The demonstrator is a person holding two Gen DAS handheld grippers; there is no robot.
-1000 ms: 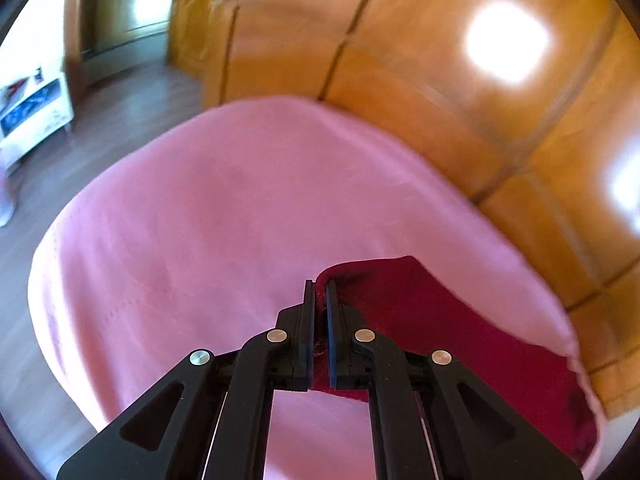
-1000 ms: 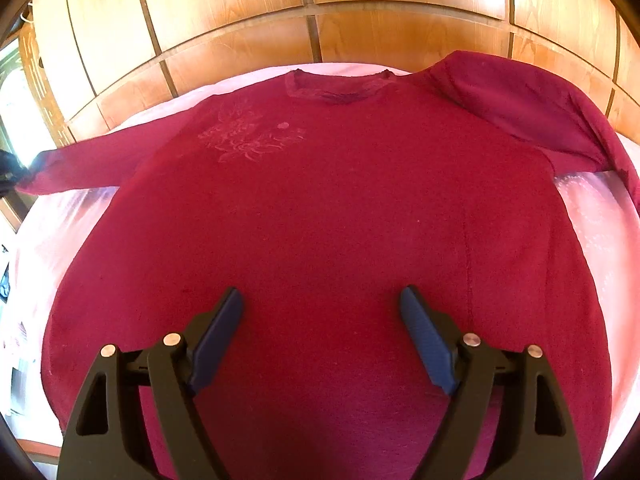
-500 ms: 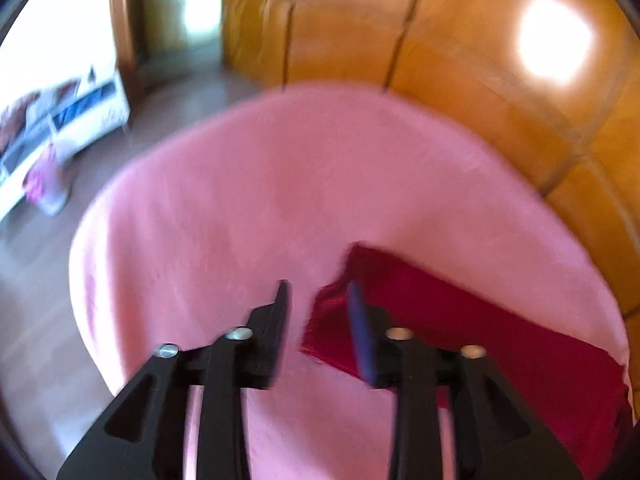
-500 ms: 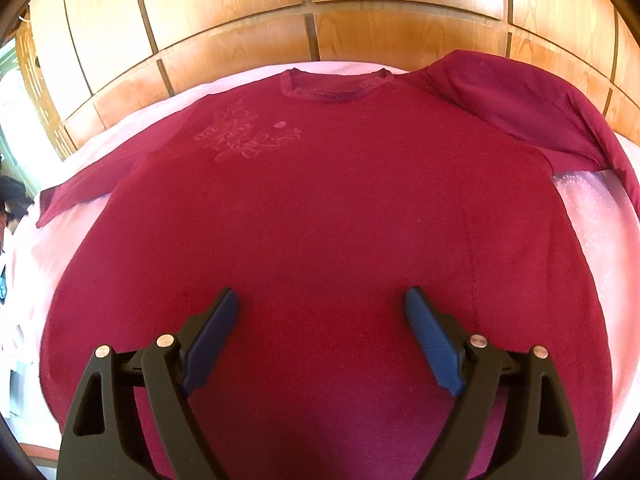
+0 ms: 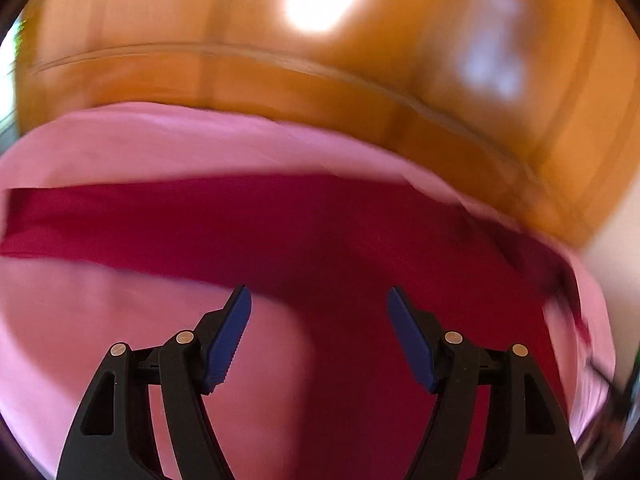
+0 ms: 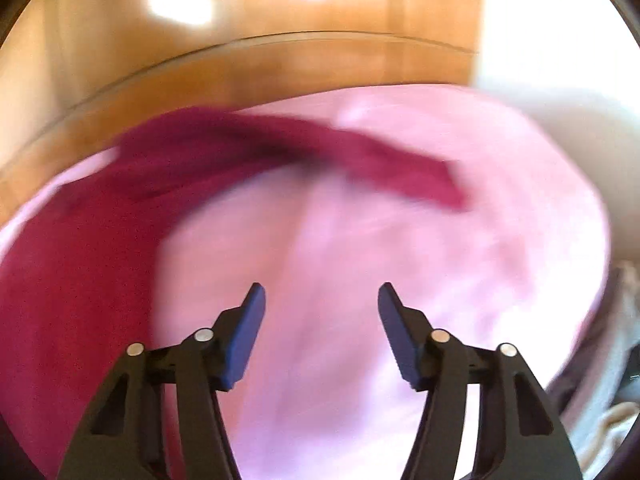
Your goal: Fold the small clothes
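A dark red long-sleeved sweater point(image 5: 340, 240) lies flat on a pink sheet point(image 5: 100, 320). In the blurred left wrist view one sleeve runs off to the left and the body fills the right. My left gripper point(image 5: 319, 300) hovers over the sweater's edge below the sleeve, its jaws opening, nothing between them. In the right wrist view the sweater point(image 6: 72, 280) lies at the left and its other sleeve point(image 6: 400, 168) stretches right across the sheet point(image 6: 400, 260). My right gripper point(image 6: 321, 298) hangs over bare sheet below that sleeve, jaws closing, nothing between them.
Glossy wooden panels point(image 5: 360, 80) rise right behind the sheet's far edge. At the right edge of the right wrist view, pale cloth point(image 6: 616, 420) lies beside the sheet, past its edge.
My left gripper let go of the sleeve cuff, opened and swung right toward the sweater's body. My right gripper swung right off the sweater's body to the bare sheet, its jaws narrower than before.
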